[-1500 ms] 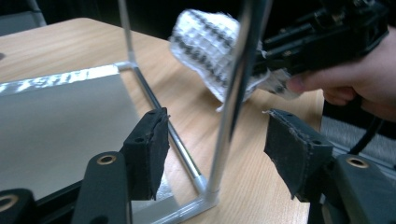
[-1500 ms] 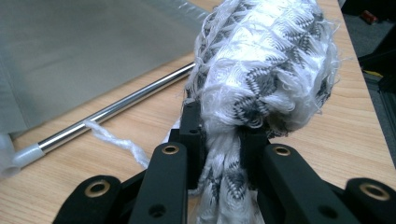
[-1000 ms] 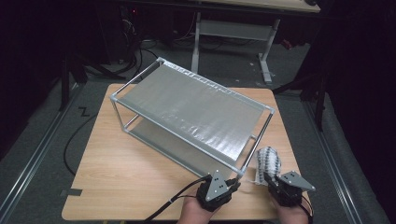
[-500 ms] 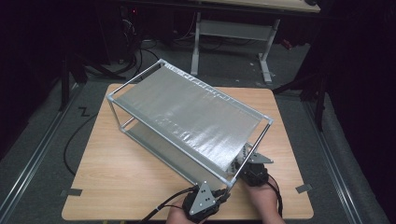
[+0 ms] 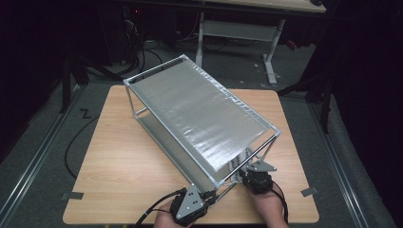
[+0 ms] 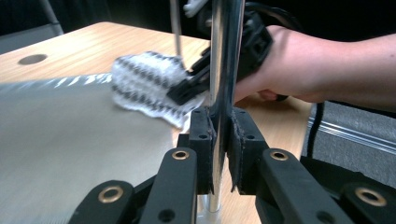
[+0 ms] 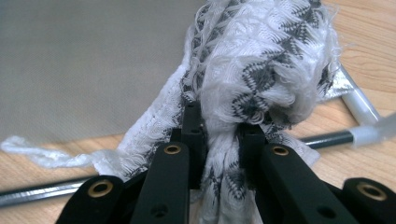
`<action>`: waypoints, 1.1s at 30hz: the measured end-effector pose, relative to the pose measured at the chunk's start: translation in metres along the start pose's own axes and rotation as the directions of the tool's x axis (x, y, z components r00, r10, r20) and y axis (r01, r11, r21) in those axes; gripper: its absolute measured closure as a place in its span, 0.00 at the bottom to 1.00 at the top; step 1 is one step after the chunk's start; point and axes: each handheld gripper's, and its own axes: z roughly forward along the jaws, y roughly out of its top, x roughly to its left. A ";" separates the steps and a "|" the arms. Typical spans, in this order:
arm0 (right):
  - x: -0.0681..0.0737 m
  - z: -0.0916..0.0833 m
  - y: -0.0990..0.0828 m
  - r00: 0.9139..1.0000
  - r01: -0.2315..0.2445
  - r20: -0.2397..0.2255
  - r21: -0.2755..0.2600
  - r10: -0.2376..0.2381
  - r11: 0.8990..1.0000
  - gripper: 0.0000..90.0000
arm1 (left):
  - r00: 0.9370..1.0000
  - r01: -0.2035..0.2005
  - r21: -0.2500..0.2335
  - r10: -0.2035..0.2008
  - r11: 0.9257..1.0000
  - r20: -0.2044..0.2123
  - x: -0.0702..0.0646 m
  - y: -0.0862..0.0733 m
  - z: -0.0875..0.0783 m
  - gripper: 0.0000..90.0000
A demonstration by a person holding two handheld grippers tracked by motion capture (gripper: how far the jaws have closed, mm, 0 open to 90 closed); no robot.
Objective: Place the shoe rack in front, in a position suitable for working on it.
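Observation:
A metal two-shelf rack (image 5: 199, 109) with grey fabric shelves stands slantwise on the wooden table (image 5: 119, 171). My left gripper (image 5: 209, 195) is at the rack's near corner. In the left gripper view, the left gripper (image 6: 220, 123) is shut on the chrome corner post (image 6: 226, 56). My right gripper (image 5: 241, 169) reaches in under the top shelf at the near right end. This right gripper (image 7: 219, 121) is shut on a bunched white cloth with a black zigzag pattern (image 7: 261, 60), which rests at the edge of the lower shelf (image 7: 93, 60). The cloth (image 6: 144, 86) also lies behind the post.
Thin rack rails (image 7: 327, 137) run along the table below the cloth. A white desk frame (image 5: 237, 28) stands beyond the table. A cable (image 5: 76, 137) loops on the floor at left. Tape marks (image 5: 72, 195) sit near the table's front corners.
The right gripper carried the cloth from outside the rack's near right corner in under the top shelf. The left gripper shifted left along the front, and the rack turned slightly.

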 end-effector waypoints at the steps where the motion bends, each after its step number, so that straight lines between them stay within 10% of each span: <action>1: 0.001 0.000 0.000 1.000 -0.006 -0.001 -0.001 0.006 1.000 0.87 | 1.000 0.001 0.007 -0.001 1.000 -0.006 0.002 0.000 -0.002 0.90; 19: 0.031 -0.057 -0.022 0.994 0.042 -0.097 -0.117 -0.053 0.992 0.86 | 0.999 0.015 -0.008 -0.015 1.000 -0.045 0.018 -0.005 -0.007 0.89; 33: 0.086 -0.028 -0.019 0.950 0.134 -0.276 -0.063 -0.146 0.989 0.85 | 0.999 0.033 -0.021 -0.034 0.999 -0.033 0.017 -0.002 -0.002 0.81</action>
